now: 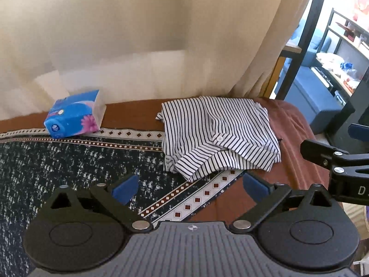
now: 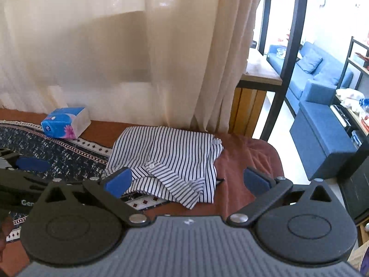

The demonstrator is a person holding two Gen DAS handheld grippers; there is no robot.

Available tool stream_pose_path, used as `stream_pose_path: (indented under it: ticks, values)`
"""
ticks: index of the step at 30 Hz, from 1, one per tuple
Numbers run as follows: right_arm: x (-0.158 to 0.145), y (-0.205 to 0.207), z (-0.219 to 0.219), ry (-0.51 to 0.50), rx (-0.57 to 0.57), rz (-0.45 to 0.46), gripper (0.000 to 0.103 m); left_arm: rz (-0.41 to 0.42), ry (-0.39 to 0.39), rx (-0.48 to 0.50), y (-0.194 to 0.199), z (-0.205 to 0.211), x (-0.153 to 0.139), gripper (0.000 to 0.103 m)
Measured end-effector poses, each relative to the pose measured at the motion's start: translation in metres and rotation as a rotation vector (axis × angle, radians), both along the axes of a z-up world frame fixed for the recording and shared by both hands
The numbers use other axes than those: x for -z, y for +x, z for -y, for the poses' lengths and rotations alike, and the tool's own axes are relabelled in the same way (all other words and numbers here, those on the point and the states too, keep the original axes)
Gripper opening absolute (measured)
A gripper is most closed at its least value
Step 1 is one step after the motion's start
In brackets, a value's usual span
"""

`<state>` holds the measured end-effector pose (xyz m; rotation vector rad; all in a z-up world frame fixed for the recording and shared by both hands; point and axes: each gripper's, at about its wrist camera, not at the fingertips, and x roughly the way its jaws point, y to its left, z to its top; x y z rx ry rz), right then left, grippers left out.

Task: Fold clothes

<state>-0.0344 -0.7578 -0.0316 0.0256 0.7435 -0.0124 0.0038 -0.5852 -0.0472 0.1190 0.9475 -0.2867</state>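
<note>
A white shirt with thin dark stripes (image 1: 219,133) lies folded into a rough square on the table, near the far right corner; it also shows in the right wrist view (image 2: 168,157). My left gripper (image 1: 191,188) is open and empty, hovering just in front of the shirt's near edge. My right gripper (image 2: 188,182) is open and empty, above the shirt's near right part. The right gripper's black body shows at the right edge of the left wrist view (image 1: 339,161). The left gripper's body shows at the left edge of the right wrist view (image 2: 20,168).
A blue tissue pack (image 1: 73,115) stands at the table's far left, also in the right wrist view (image 2: 64,122). A dark patterned cloth (image 1: 69,161) covers the brown table (image 1: 295,133). Cream curtains (image 1: 138,34) hang behind. A blue sofa (image 2: 311,76) and shelves are to the right.
</note>
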Motion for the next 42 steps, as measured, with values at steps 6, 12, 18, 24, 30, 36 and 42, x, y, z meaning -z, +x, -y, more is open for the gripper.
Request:
stream_pose_path:
  ticks: [6,12,18,24,30,36,42]
  values:
    - [0.006,-0.003,0.002,0.001,-0.002,-0.021,0.103,-0.001,0.014,0.001,-0.002,0.004,0.004,0.102]
    - [0.009,-0.001,0.006,0.004,0.001,-0.03,0.103,-0.011,0.008,0.006,0.001,0.006,0.005,0.102]
    - [0.012,0.003,0.007,0.0,0.001,-0.045,0.103,-0.025,-0.01,-0.001,0.009,0.003,0.006,0.102]
    - [0.018,0.009,0.007,-0.004,-0.004,-0.066,0.103,-0.031,-0.009,-0.001,0.015,0.003,0.009,0.102]
    - [0.022,0.013,0.009,0.005,-0.002,-0.083,0.103,-0.061,-0.028,-0.01,0.02,0.001,0.014,0.103]
    - [0.025,0.015,0.009,0.006,-0.001,-0.091,0.103,-0.04,-0.009,-0.031,0.02,0.004,0.014,0.103]
    - [0.029,0.017,0.008,0.003,-0.004,-0.101,0.103,-0.014,0.035,-0.028,0.018,0.007,0.015,0.103]
